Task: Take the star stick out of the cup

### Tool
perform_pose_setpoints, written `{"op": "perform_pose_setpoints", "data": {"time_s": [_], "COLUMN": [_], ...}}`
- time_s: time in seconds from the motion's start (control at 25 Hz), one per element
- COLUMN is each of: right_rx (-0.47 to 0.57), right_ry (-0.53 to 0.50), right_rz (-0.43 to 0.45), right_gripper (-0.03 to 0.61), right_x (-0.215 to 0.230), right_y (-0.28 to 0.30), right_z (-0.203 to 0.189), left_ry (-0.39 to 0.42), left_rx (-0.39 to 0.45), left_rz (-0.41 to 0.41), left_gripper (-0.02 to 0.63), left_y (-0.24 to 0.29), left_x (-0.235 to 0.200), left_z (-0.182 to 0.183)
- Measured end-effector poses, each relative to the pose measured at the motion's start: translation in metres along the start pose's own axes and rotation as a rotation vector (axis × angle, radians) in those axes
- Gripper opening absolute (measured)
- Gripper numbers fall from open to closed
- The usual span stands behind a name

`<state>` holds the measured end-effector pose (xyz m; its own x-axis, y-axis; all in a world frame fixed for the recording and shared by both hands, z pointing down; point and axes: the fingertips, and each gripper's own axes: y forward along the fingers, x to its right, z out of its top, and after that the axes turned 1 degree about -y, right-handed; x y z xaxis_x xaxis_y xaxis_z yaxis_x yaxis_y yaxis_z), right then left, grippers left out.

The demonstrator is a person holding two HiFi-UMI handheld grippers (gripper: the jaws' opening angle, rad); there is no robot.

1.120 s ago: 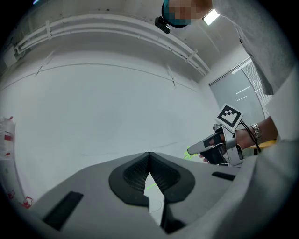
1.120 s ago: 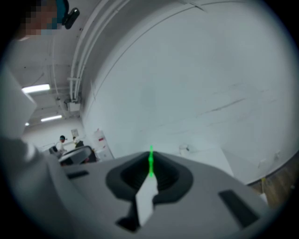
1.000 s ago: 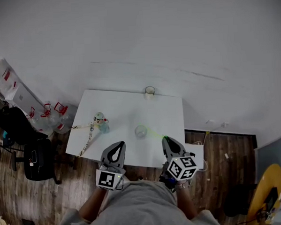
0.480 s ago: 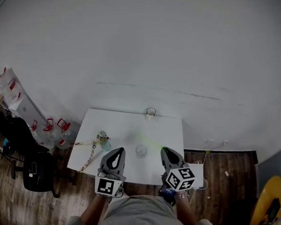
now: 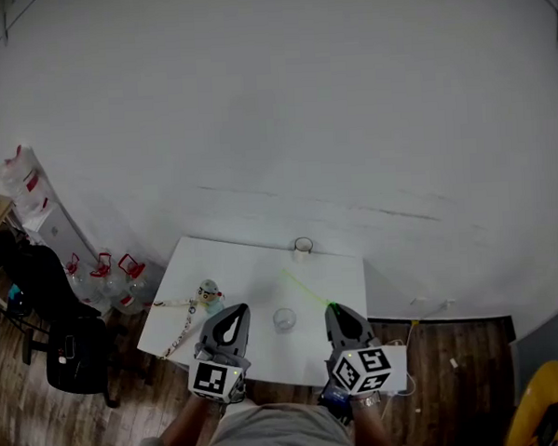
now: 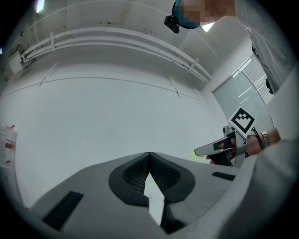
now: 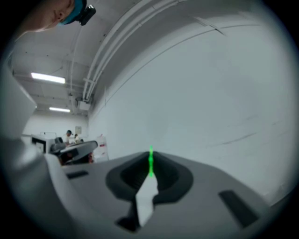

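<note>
Right gripper view: fingers of the right gripper (image 7: 150,169) are pinching the star stick (image 7: 151,158) by one end; it is probably light and bendable. The left gripper (image 6: 149,161) is sitting closed, empty.

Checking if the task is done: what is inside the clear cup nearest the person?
Nothing shows inside the cup; it is small, so tiny contents could escape notice. The green stick is outside it, pinched in the right hand-held gripper.

A white rectangular worktop (image 5: 253,270) carries a clear glass cup (image 5: 284,319) near its front edge, a small pale cup (image 5: 303,247) at the far edge, and a small pastel figure (image 5: 207,292) with a patterned strap (image 5: 180,331) near the left edge.
</note>
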<state>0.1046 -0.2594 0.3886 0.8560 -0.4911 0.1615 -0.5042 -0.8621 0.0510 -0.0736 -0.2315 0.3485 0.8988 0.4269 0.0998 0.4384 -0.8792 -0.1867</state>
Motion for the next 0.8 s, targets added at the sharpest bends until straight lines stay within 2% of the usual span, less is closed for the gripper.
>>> {"op": "perform_pose_setpoints", "data": {"time_s": [0.12, 0.24, 0.52, 0.8], "right_rx": [0.011, 0.023, 0.029, 0.032], "right_ry": [0.001, 0.014, 0.051, 0.038], "right_rz": [-0.005, -0.014, -0.018, 0.003], "right_gripper": [0.044, 0.044, 0.044, 0.044], "right_x": [-0.001, 0.001, 0.0, -0.007], "right_y": [-0.004, -0.004, -0.004, -0.008], "right_z": [0.003, 0.002, -0.007, -0.01], "left_ry": [-0.013, 0.014, -0.07, -0.058], "left_rx": [-0.005, 0.013, -0.041, -0.058], "left_rz": [-0.002, -0.001, 0.011, 0.001], "left_gripper": [0.03, 0.03, 0.031, 0.03], "left_y": [-0.003, -0.004, -0.008, -0.016], "left_x": [0.001, 0.0, 0.01, 0.012], "left_z": [0.002, -0.004, -0.019, -0.038]}}
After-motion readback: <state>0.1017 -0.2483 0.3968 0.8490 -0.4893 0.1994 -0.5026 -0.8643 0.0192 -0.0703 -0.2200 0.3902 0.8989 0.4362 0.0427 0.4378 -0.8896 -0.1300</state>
